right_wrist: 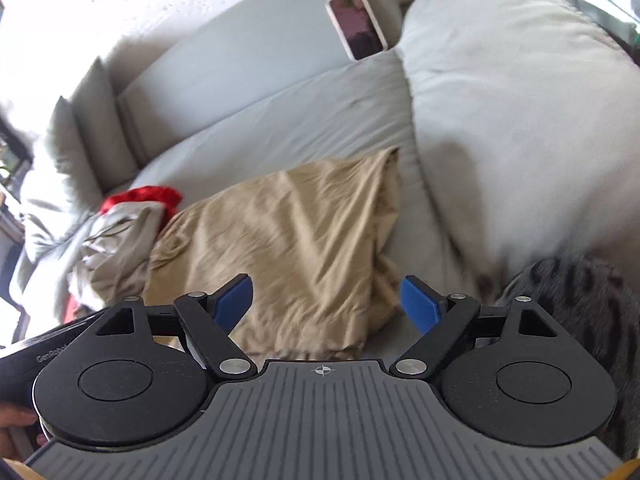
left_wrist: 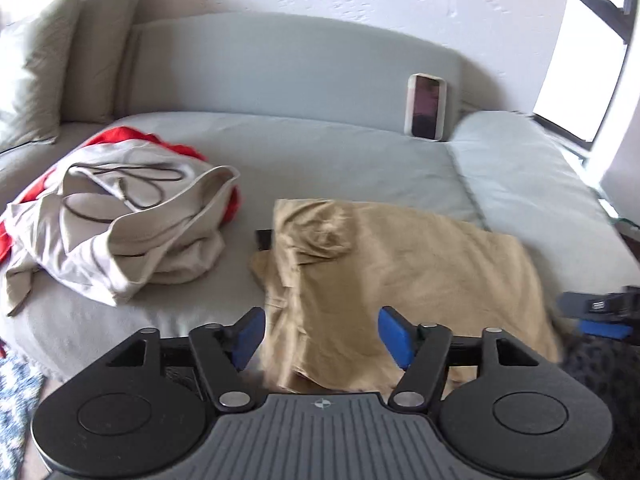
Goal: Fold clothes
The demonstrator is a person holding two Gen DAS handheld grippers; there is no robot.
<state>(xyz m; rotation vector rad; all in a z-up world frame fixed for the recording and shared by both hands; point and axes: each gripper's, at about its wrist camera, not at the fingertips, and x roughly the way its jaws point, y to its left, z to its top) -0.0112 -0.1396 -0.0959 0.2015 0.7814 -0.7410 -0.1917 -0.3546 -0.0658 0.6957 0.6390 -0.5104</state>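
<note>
A tan garment (left_wrist: 400,272) lies folded on the grey sofa seat (left_wrist: 320,152); it also shows in the right wrist view (right_wrist: 288,240). My left gripper (left_wrist: 322,336) is open, its blue fingers either side of the garment's near edge, holding nothing. My right gripper (right_wrist: 328,304) is open over the garment's near right corner, holding nothing. It shows at the right edge of the left wrist view (left_wrist: 600,312). A pile of beige clothes (left_wrist: 128,216) with a dark cord lies to the left over a red garment (left_wrist: 132,140).
A phone (left_wrist: 427,107) leans against the sofa back. Grey cushions (left_wrist: 60,60) stand at the far left. A grey pillow (right_wrist: 512,112) lies right of the tan garment. A patterned rug (left_wrist: 16,400) lies on the floor. A window (left_wrist: 580,60) is at right.
</note>
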